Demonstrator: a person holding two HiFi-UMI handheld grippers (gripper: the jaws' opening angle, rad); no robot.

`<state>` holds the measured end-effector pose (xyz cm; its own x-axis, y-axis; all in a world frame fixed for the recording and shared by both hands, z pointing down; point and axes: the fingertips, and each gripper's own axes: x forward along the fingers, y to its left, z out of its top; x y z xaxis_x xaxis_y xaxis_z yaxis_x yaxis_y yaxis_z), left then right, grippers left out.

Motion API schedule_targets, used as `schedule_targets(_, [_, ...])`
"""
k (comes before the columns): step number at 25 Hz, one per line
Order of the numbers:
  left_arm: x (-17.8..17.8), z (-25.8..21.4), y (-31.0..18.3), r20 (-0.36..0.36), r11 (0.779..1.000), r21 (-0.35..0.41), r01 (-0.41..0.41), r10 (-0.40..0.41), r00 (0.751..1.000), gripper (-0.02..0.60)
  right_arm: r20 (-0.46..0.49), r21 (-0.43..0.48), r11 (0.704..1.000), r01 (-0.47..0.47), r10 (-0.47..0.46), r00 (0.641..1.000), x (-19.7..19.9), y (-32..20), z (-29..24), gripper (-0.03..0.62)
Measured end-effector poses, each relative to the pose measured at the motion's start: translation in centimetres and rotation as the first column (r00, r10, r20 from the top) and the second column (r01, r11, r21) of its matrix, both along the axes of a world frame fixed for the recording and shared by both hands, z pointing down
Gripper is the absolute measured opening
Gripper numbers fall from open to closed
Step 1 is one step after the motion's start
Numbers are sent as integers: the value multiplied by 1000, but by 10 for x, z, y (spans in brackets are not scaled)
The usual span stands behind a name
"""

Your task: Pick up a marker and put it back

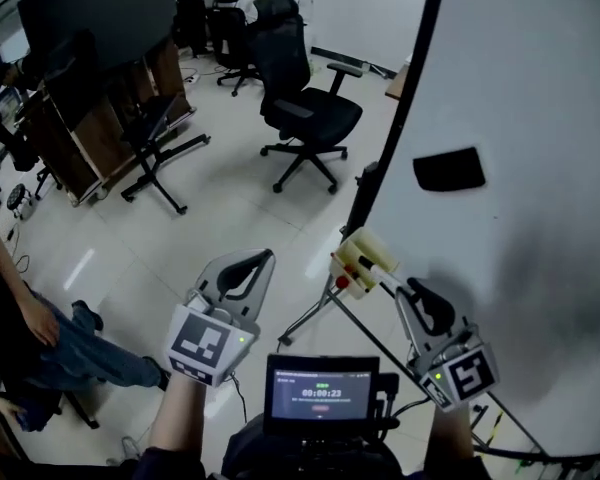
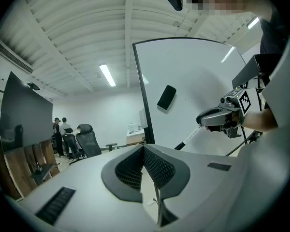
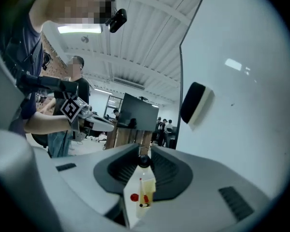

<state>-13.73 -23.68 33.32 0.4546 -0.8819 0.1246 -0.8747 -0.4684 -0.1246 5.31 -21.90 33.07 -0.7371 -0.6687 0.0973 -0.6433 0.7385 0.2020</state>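
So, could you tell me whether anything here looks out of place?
Only small things: the black eraser sits slightly tilted on the whiteboard, and a greyish smear, or perhaps a shadow, marks the board below it. Nothing looks spilled or broken.

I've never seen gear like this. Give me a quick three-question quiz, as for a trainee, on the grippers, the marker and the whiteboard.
1. Where is the black eraser? A on the floor; B stuck on the whiteboard; C on an office chair.
2. True or false: the left gripper holds the marker.
3. Fill in: the marker is clamped in the ___ gripper.
Key: 1 B. 2 false: its jaws are together with nothing between them. 3 right: the right gripper is shut on it.
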Motion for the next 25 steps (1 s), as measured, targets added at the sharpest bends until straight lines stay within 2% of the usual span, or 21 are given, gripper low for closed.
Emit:
schedule_targets(3, [17,1,-24,17,999,-15,34,-33,999,0,-31,-12,999,37,-37,999,9,-26,12,91])
schedule_targets(7, [37,1,-51,30,996,-32,89,-88,996,0,-25,-38,993,111,-112,993,22,-59,19,91])
schedule_targets(12, [41,18,-69,29,990,-50,134,-132,991,0,-39,-57,987,147,-149,988,24,-83,36,91])
schedule_targets(19, [20,29,-93,7,991,-64,117,-117,993,0,-135,-159,985,66,-88,987,20,-99,61,91])
schedule_targets(22, [10,42,-106,-12,993,-81,84,-86,996,0,-172,-184,983,14,-46,984,18,-105,77,91])
schedule_targets(25, [0,53,-114,1,994,-105,39,-40,999,0,-196,-227,973,-41,-5,981,12,-106,90,91])
